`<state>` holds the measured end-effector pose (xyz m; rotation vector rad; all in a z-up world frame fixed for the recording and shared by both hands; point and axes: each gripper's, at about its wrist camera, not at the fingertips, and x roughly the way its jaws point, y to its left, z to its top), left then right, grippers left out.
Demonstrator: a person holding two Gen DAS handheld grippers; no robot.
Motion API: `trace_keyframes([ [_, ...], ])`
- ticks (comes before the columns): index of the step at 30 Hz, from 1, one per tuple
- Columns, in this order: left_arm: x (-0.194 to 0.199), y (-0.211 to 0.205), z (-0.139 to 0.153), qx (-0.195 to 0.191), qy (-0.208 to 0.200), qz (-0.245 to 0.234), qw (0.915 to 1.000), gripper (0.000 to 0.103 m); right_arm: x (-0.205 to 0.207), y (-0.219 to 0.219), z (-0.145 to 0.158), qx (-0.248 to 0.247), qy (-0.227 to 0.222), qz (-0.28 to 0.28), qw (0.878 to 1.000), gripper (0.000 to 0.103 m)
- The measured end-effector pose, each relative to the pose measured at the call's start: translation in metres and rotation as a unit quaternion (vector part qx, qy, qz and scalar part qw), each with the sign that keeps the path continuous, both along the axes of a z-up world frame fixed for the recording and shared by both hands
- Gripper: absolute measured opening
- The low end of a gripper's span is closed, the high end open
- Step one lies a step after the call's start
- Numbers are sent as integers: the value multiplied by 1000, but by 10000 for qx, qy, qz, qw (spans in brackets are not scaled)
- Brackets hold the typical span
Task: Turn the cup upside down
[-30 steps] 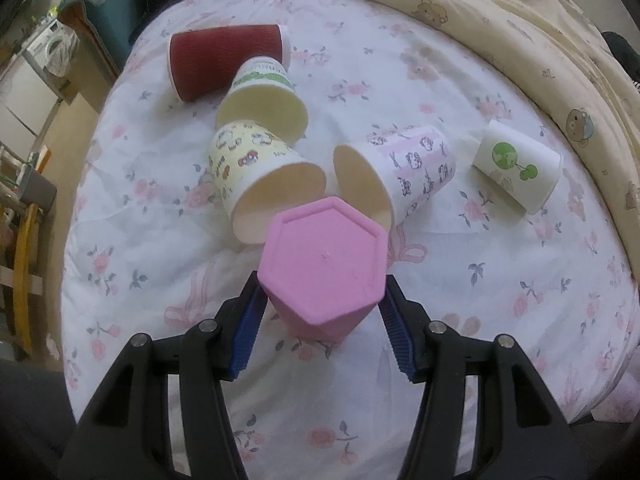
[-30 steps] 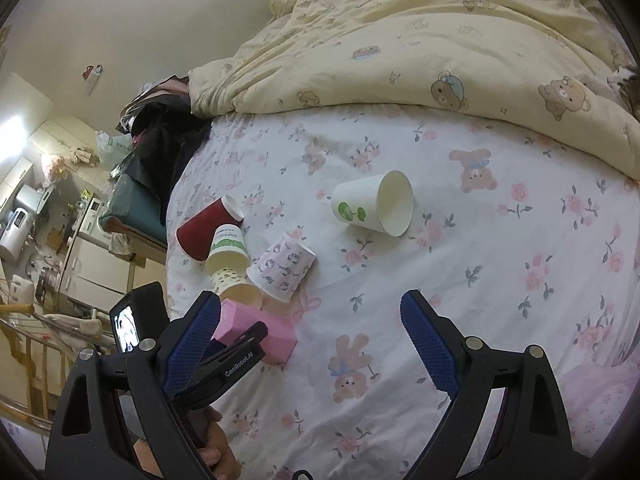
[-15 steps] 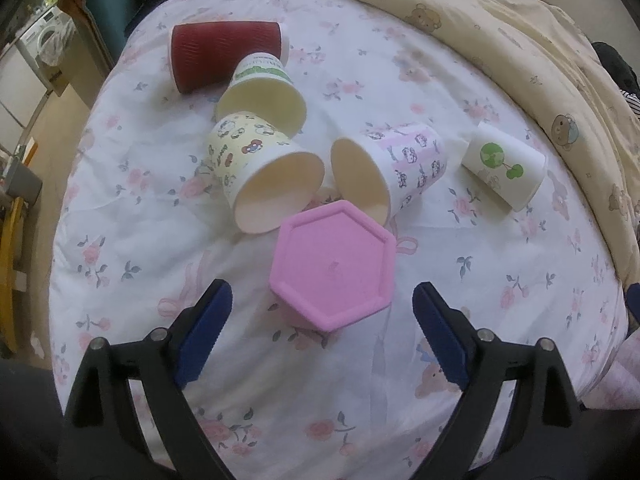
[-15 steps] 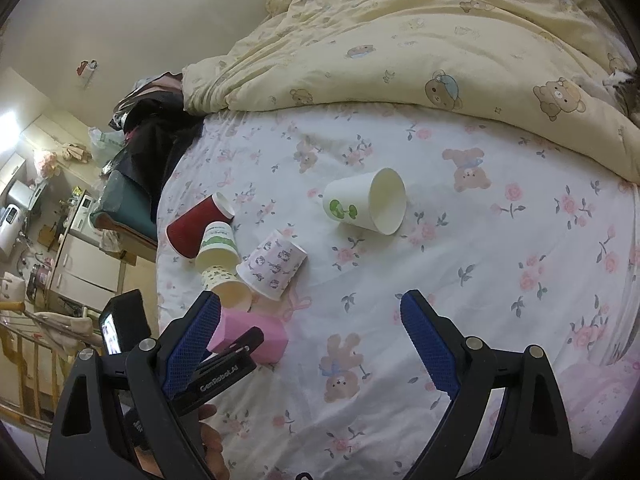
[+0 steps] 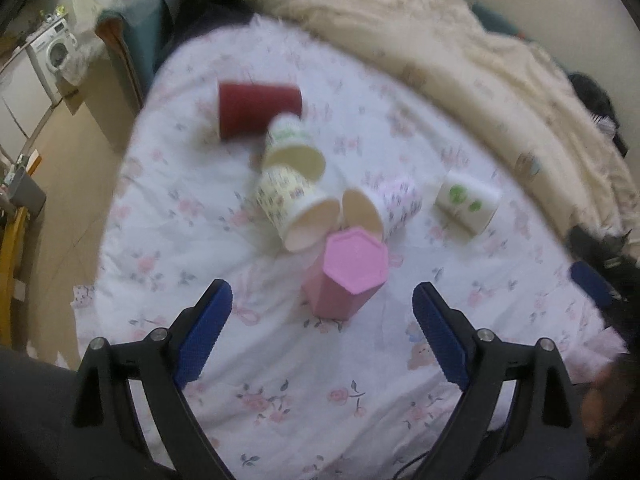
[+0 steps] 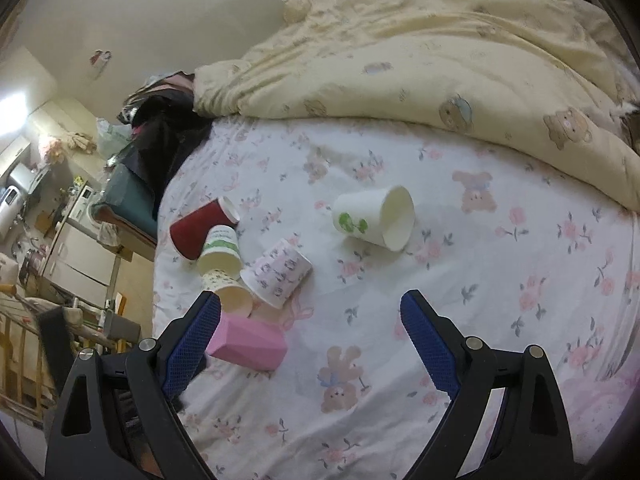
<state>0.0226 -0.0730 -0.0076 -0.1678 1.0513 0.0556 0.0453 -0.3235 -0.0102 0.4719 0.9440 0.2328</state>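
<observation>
A pink hexagonal cup (image 5: 344,276) stands upside down on the flowered bed sheet, base up; it also shows in the right wrist view (image 6: 248,342). My left gripper (image 5: 322,320) is open and empty, drawn back just short of the cup. My right gripper (image 6: 310,332) is open and empty above the sheet, the pink cup beside its left finger. Paper cups lie on their sides behind: a red one (image 5: 256,114), a green-banded one (image 5: 294,150), a yellow patterned one (image 5: 294,208), a purple patterned one (image 5: 384,208) and a white one with green dots (image 5: 466,206).
A cream quilt (image 6: 420,52) is heaped along the far side of the bed. The bed's edge drops off at the left to the floor, a teal chair (image 5: 140,36) and a washing machine (image 5: 54,50). Open sheet (image 6: 500,280) lies right of the cups.
My left gripper let go of the pink cup, opened wide and pulled back from it. The cup stays standing upside down. The right gripper has barely moved.
</observation>
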Motion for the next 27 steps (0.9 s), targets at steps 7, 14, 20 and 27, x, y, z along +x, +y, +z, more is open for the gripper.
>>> trace_keyframes([
  [7, -22, 27, 41, 362, -603, 140, 9974, 90, -5, 5, 5, -215, -173, -12, 9996, 94],
  [14, -53, 63, 48, 670, -958, 144, 9930, 90, -24, 23, 10, -539, -379, 183, 9977, 94],
  [20, -83, 81, 39, 581, -964, 120, 9936, 90, -55, 56, 12, -901, -404, 564, 9935, 94],
  [27, -103, 80, 28, 497, -1145, 60, 9922, 103, -98, 94, 11, -1232, -803, 955, 9845, 94],
])
